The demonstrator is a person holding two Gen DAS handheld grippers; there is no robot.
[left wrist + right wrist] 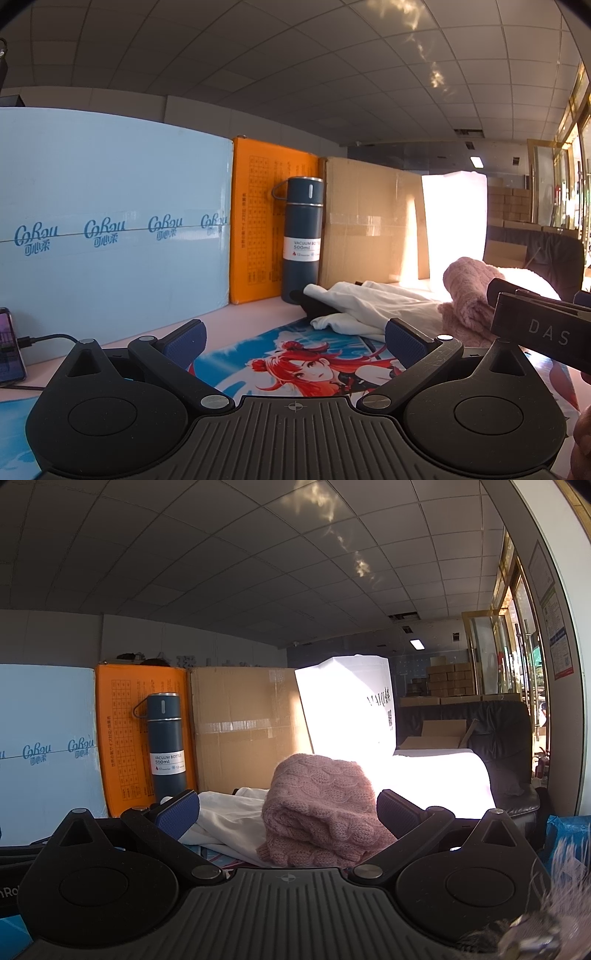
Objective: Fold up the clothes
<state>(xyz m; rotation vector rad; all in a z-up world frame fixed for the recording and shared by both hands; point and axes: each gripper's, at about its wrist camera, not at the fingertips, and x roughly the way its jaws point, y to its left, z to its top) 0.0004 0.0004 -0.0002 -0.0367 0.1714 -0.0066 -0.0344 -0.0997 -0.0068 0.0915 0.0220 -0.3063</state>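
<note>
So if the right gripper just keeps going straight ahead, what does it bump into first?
Most likely the folded pink sweater. It sits right between the open right gripper fingers, in front of the white garment.

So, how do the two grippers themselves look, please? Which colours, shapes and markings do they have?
Both look alike. The left gripper and the right gripper each have a black ribbed body with a small crosshair mark, two round black discs, angled black link arms with silver pivot pins, and dark blue textured pads on the fingers. In the left wrist view, the other gripper's black side carries the pale letters "DAS".
</note>
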